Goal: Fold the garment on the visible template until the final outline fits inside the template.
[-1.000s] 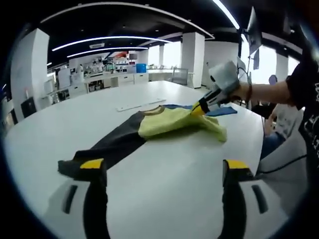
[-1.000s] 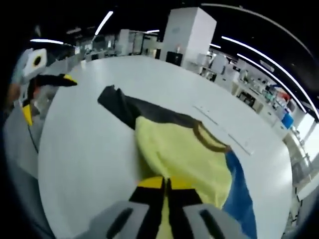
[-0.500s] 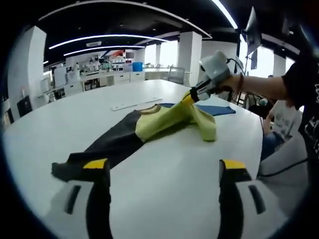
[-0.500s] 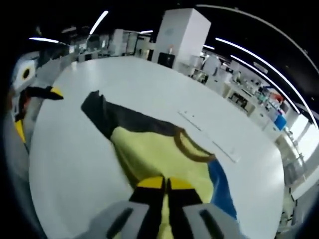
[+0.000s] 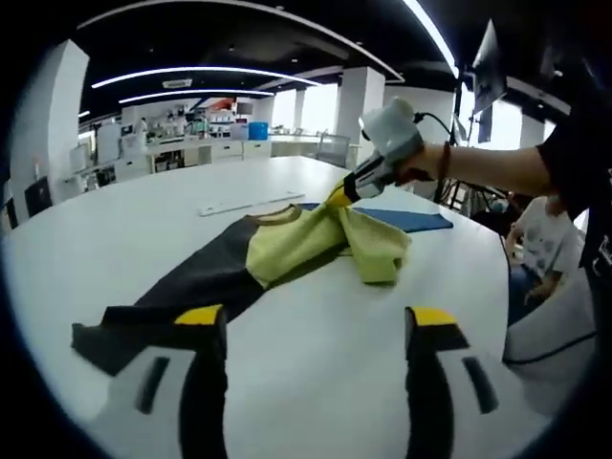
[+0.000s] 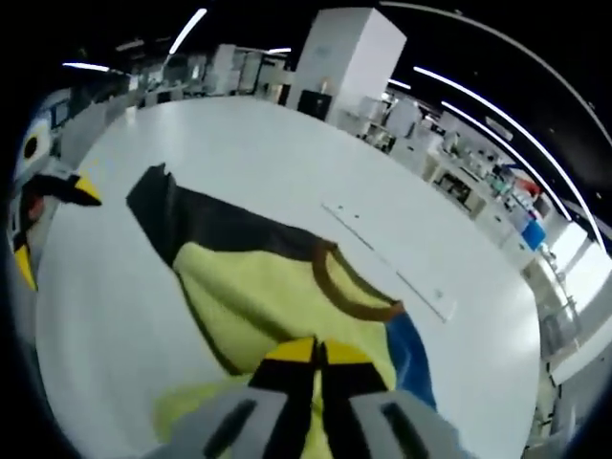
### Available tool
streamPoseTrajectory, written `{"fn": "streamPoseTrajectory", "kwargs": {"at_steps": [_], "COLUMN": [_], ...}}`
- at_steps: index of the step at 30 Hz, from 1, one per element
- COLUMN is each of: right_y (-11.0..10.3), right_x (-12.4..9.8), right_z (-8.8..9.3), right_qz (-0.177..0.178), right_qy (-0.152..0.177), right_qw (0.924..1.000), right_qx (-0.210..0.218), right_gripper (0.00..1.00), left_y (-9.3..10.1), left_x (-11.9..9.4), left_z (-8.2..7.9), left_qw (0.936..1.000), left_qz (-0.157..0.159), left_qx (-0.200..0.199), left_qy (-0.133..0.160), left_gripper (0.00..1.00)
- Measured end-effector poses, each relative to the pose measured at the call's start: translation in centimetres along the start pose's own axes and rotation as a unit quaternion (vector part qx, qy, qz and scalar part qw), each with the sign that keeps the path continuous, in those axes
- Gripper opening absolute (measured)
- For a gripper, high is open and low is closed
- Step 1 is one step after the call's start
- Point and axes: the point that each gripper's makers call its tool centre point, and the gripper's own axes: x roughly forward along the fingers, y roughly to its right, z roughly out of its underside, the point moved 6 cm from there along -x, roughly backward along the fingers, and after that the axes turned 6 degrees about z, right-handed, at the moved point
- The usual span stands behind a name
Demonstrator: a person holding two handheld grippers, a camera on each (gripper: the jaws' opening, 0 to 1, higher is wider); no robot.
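Note:
A garment lies on the white table (image 5: 316, 382): a yellow body (image 5: 292, 247), a long black part (image 5: 182, 287) reaching towards my left gripper, a brown collar (image 6: 354, 304) and a blue part (image 5: 406, 219) lying flat at the far side. My right gripper (image 6: 320, 354) is shut on a yellow edge of the garment, which it holds lifted above the table with a fold hanging below. From the left gripper view it (image 5: 342, 194) enters from the right, over the yellow body. My left gripper (image 5: 316, 320) stands open just short of the black end, holding nothing.
A thin white strip (image 5: 247, 203) lies on the table beyond the collar. A seated person (image 5: 540, 234) is past the table's right edge. Desks and pillars stand far behind. In the right gripper view the left gripper (image 6: 48, 225) is at the table's left edge.
My right gripper has risen and carried the yellow edge over the garment towards the collar, so the fold hangs more loosely. The left gripper has stayed open near the black end.

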Motion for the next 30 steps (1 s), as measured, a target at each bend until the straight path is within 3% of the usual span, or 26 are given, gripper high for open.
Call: {"fn": "streamPoseTrajectory", "kwargs": {"at_steps": [13, 20, 23, 30], "right_y": [0.6, 1.0, 0.8, 1.1], "right_x": [3.6, 5.1, 4.7, 3.8], "right_z": [1.7, 2.2, 2.1, 1.4], "right_qz": [-0.007, -0.011, -0.009, -0.002], "right_qy": [-0.021, -0.025, -0.023, -0.011], "right_qw": [0.9997, 0.9996, 0.9997, 0.9995], "right_qx": [-0.009, -0.001, 0.008, 0.029], "right_gripper": [0.00, 0.00, 0.00, 0.00], "left_y": [-1.5, -1.2, -1.1, -1.7], "left_x": [7.2, 10.1, 11.4, 14.3], "left_z": [-0.8, -0.7, -0.6, -0.5], "left_qw": [0.9984, 0.9966, 0.9953, 0.9939], "left_qz": [0.044, 0.067, 0.077, 0.076], "left_qx": [-0.029, -0.042, -0.054, -0.076], "left_qy": [0.020, 0.023, 0.023, 0.023], "left_gripper": [0.49, 0.35, 0.27, 0.25]}}
